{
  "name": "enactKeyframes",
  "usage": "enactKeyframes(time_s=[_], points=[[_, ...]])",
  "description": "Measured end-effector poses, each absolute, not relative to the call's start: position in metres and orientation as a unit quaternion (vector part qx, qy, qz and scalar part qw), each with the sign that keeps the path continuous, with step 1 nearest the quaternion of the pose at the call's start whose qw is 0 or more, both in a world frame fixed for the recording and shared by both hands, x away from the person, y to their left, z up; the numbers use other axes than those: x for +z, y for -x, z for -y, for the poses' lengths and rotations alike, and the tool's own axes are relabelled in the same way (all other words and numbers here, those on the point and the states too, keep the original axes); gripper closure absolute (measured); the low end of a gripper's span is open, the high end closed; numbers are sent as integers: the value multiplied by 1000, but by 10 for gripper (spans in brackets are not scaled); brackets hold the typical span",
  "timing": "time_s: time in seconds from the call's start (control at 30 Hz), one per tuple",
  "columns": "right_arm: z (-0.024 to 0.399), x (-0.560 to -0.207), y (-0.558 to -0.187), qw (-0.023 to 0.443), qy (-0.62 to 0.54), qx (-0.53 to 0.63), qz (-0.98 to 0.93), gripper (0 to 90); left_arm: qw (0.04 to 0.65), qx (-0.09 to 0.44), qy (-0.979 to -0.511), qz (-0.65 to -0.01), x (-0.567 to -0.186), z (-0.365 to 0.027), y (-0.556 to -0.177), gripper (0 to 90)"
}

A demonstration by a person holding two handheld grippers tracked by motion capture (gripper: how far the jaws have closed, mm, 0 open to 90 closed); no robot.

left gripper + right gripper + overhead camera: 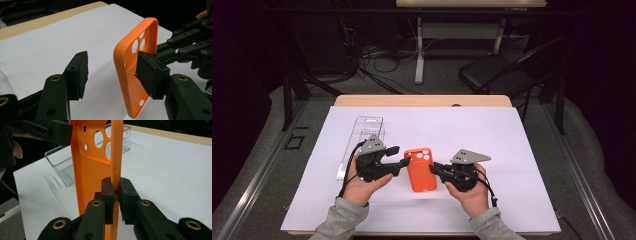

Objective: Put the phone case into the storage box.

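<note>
Setting: a table point(422, 100) with a light wooden edge, covered by a white sheet point(492, 140); a person's two hands come in from the near side, each with a gripper

Phone case point(420, 170): orange, empty, with round camera cut-outs near its far end; in the high view it sits over the middle of the sheet, between the two grippers; in both gripper views it stands on edge, clear of the sheet, hollow side towards the left gripper

Right gripper point(435, 169): jaws closed on one long side wall of the phone case; in the right gripper view the pads pinch that thin orange rim point(116, 173) from both sides, just below a small side slot; this grip carries the case

Left gripper point(398, 155): jaws part-way apart, not clamped on anything; in the left gripper view one pad point(150, 72) sits inside the hollow of the case, at or very near its inner face, contact not certain; the other pad point(79, 72) stands well apart from the case's outer side wall, with white sheet showing between them

Clear plastic tray point(362, 137): long, transparent, lying on the sheet's left part, just beyond the left gripper; seen behind the case in the right gripper view

Hands: left hand point(362, 186) and right hand point(472, 192), grey sleeves at the wrists; a black cable trails from each gripper
</note>
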State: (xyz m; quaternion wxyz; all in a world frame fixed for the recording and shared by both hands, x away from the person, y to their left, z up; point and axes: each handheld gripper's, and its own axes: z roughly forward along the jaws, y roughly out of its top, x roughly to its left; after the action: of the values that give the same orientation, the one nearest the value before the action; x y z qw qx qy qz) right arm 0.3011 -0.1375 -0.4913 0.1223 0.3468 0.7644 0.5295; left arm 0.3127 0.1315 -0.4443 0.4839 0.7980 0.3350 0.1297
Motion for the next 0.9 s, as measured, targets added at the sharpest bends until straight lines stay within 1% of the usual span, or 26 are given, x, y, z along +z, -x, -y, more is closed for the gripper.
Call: enactKeyframes(time_s=[0.17, 0.4, 0.5, 0.6, 0.67, 0.9], points=[[135, -492, -301, 125, -350, 520, -769, 827, 462, 167, -809, -324, -443, -128, -310, 437], [134, -490, -301, 123, -357, 512, -771, 827, 431, 213, -823, -303, -441, -120, -304, 477], [134, -490, -301, 125, -356, 511, -772, 827, 417, 230, -828, -295, -440, -118, -302, 509], [132, -489, -300, 129, -352, 507, -776, 827, 412, 236, -831, -290, -440, -117, -301, 523], [131, -489, -299, 131, -351, 504, -778, 827, 406, 242, -834, -285, -440, -116, -300, 555], [128, -489, -298, 136, -346, 499, -783, 827, 397, 250, -838, -279, -440, -113, -297, 613]])
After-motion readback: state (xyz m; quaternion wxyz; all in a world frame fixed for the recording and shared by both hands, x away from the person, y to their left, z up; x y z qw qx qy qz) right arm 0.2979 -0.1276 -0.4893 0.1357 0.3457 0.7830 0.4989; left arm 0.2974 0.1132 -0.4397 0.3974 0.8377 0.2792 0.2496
